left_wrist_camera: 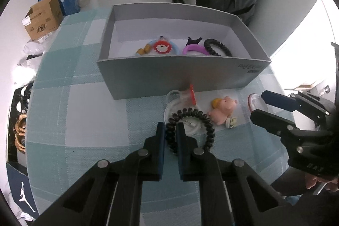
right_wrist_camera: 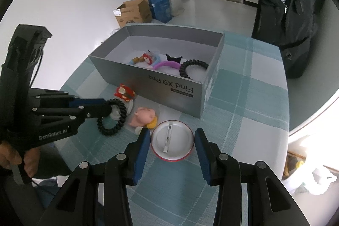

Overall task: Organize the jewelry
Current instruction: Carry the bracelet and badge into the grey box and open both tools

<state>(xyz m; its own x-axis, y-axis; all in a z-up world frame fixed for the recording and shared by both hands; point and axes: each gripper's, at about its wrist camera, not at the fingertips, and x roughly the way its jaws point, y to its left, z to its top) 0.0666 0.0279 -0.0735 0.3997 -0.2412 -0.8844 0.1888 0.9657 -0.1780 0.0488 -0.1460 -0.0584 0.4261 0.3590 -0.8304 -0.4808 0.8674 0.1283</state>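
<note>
Left gripper (left_wrist_camera: 170, 127) pinching coil band (left_wrist_camera: 208, 128), box wall (left_wrist_camera: 180, 75) near

Cardboard box (right_wrist_camera: 133, 12) beside blue bags (right_wrist_camera: 162, 6) (on floor), dark jacket (right_wrist_camera: 284, 5)

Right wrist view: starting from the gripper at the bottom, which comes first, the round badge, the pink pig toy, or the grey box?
1. The round badge, face down between the open right gripper fingers.
2. The pink pig toy, just beyond the badge, to the left.
3. The grey box, farther back on the checked tablecloth.
</note>
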